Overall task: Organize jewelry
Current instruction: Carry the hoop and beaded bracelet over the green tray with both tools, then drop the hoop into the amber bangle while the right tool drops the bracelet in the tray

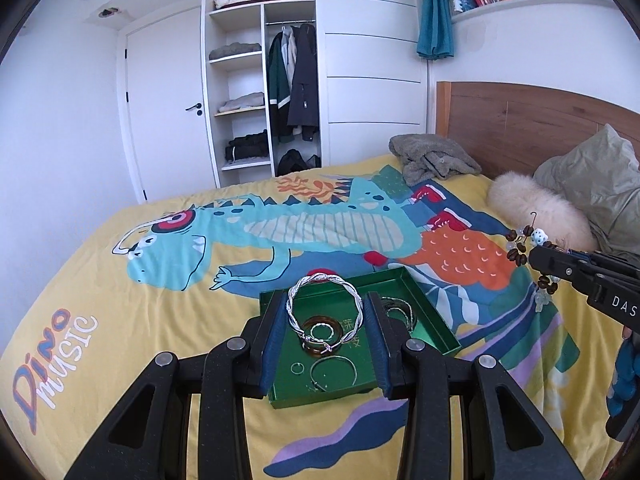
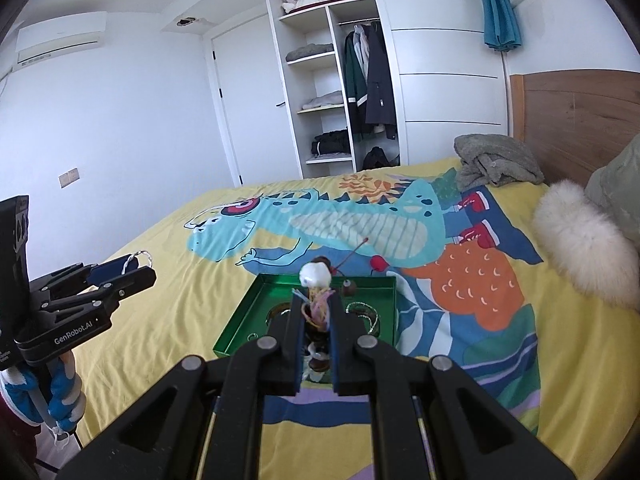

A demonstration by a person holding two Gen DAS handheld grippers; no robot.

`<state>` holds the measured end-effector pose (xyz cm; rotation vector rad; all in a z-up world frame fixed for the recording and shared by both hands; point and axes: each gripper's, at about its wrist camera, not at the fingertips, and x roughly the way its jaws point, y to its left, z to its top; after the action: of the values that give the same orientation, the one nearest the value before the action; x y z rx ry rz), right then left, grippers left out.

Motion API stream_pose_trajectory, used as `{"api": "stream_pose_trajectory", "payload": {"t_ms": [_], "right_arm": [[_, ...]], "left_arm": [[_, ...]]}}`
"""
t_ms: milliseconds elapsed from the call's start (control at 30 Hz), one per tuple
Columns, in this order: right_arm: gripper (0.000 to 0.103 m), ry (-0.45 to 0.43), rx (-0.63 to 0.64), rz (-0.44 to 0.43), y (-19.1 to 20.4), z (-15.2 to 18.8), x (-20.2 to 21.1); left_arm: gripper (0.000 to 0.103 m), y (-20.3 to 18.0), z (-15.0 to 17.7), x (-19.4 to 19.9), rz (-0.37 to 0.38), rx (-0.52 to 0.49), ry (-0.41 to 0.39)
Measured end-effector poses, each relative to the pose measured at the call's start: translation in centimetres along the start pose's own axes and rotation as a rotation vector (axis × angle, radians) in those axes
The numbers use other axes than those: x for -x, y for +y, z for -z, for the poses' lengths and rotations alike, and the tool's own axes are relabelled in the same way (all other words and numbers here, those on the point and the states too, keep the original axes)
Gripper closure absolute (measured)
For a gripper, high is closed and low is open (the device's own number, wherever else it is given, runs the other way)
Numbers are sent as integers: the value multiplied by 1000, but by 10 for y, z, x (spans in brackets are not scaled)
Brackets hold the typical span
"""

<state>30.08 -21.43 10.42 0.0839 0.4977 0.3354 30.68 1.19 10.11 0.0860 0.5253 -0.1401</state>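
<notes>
Left tool (image 1: 326,316) is gripping the twisted silver bangle (image 1: 324,308) above the green tray (image 1: 432,312); right tool (image 2: 316,320) at three o'clock is clenching a beaded bracelet (image 2: 316,276). Several rings (image 1: 320,332) are already lying in the tray, these two still waiting.

Black grippers (image 1: 325,340), seemingly blue-padded fingers (image 1: 378,344)

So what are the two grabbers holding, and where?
Left gripper pinches the silver bangle by its two sides. Right gripper squeezes the bead bracelet mid-strand.
</notes>
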Motion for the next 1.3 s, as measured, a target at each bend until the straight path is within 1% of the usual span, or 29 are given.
{"api": "stream_pose_trajectory", "payload": {"t_ms": [100, 167, 267, 367, 467, 633, 800, 900, 1067, 1200, 1300], "right_arm": [[94, 14, -5, -20, -1, -5, -33], [94, 39, -6, -42, 0, -1, -61], [94, 96, -1, -62, 4, 15, -102], [94, 167, -4, -77, 3, 37, -147], [94, 222, -10, -88, 1, 57, -183], [94, 291, 0, -96, -2, 82, -223], [94, 341, 4, -91, -7, 98, -248], [94, 358, 5, -94, -9, 104, -255], [94, 380, 12, -97, -9, 114, -263], [94, 382, 3, -105, -12, 119, -264], [93, 384, 8, -95, -12, 119, -263]], "left_arm": [[65, 5, 0, -33, -2, -1, 28], [65, 6, 4, -56, -3, -5, 55], [65, 11, 16, -97, -16, 1, 109], [65, 22, 30, -135, -39, 26, 163], [65, 32, 41, -171, -60, 62, 214], [65, 42, 55, -218, -72, 109, 279], [65, 44, 63, -249, -83, 149, 328], [65, 44, 66, -258, -93, 161, 346], [65, 52, 77, -276, -95, 216, 396], [64, 52, 84, -280, -83, 230, 405], [64, 51, 86, -281, -78, 227, 413]]}}
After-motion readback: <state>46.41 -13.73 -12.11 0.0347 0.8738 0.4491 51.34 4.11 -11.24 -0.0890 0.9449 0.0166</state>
